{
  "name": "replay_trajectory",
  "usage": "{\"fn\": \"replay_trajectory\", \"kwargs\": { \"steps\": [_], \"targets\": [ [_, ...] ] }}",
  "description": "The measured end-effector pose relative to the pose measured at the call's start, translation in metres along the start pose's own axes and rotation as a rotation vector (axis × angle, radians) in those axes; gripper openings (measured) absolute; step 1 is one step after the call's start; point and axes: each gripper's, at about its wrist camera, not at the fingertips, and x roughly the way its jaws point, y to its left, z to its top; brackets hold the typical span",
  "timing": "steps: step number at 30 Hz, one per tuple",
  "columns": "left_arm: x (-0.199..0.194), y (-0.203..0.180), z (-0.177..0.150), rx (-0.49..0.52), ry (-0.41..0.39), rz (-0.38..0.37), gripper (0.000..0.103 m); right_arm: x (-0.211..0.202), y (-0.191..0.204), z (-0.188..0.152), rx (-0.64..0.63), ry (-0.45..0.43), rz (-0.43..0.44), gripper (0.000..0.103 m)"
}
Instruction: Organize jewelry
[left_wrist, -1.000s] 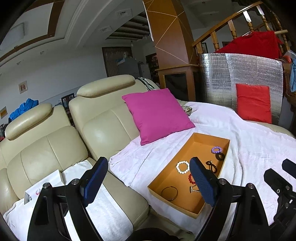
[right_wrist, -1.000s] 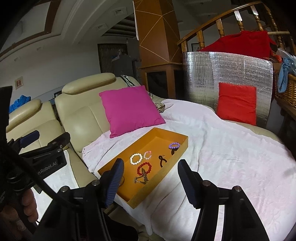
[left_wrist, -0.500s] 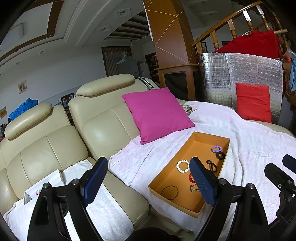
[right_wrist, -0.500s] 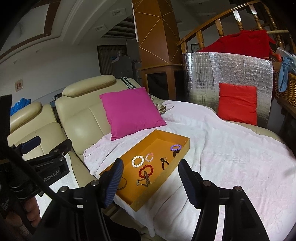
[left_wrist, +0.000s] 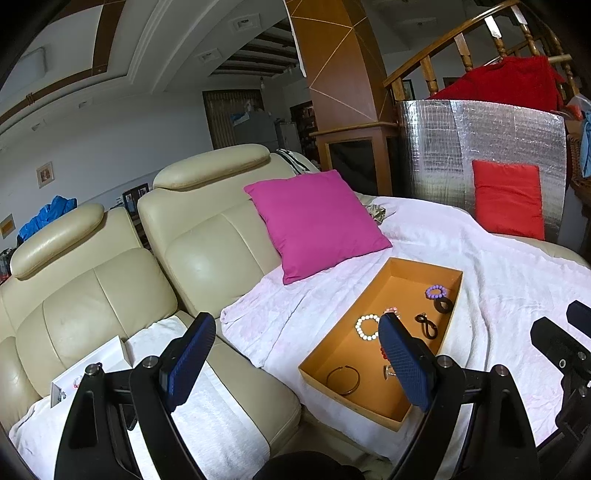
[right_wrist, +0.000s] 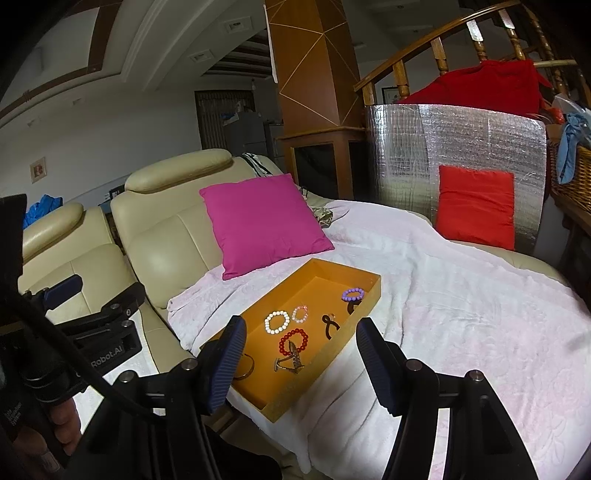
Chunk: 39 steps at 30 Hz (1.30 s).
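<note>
An orange tray (right_wrist: 371, 280) (left_wrist: 317, 374) lies on the white blanket on the sofa. It holds a white bead bracelet (right_wrist: 277, 322) (left_wrist: 366, 327), a red bead bracelet (right_wrist: 293, 339), a pink one (right_wrist: 299, 314), a purple one (right_wrist: 353, 294) (left_wrist: 436, 291), a thin bangle (left_wrist: 343, 379), a black loop (right_wrist: 330, 325) and a metal piece (right_wrist: 290, 360). My right gripper (right_wrist: 303, 363) is open and empty just in front of the tray. My left gripper (left_wrist: 295, 365) is open and empty, left of the tray. A white box (left_wrist: 88, 369) with small jewelry sits far left.
A magenta cushion (right_wrist: 262, 221) leans on the cream sofa back behind the tray. A red cushion (right_wrist: 476, 206) rests against a silver foil panel (right_wrist: 454, 147) at the right. A wicker basket (right_wrist: 570, 173) stands at far right.
Both grippers have drifted slightly; the tray sits a touch higher in the right wrist view. Nothing was taken hold of or let go.
</note>
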Motion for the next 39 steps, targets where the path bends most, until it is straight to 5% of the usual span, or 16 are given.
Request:
{"fn": "replay_trajectory", "kwargs": {
  "steps": [30, 39],
  "targets": [
    [0.030, 0.017, 0.001, -0.057, 0.026, 0.023, 0.090, 0.031, 0.015, 0.020, -0.053, 0.003, -0.009, 0.066],
    [0.047, -0.007, 0.004, -0.024, 0.052, 0.033, 0.090, 0.052, -0.017, 0.020, 0.027, 0.014, -0.005, 0.066]
  ]
}}
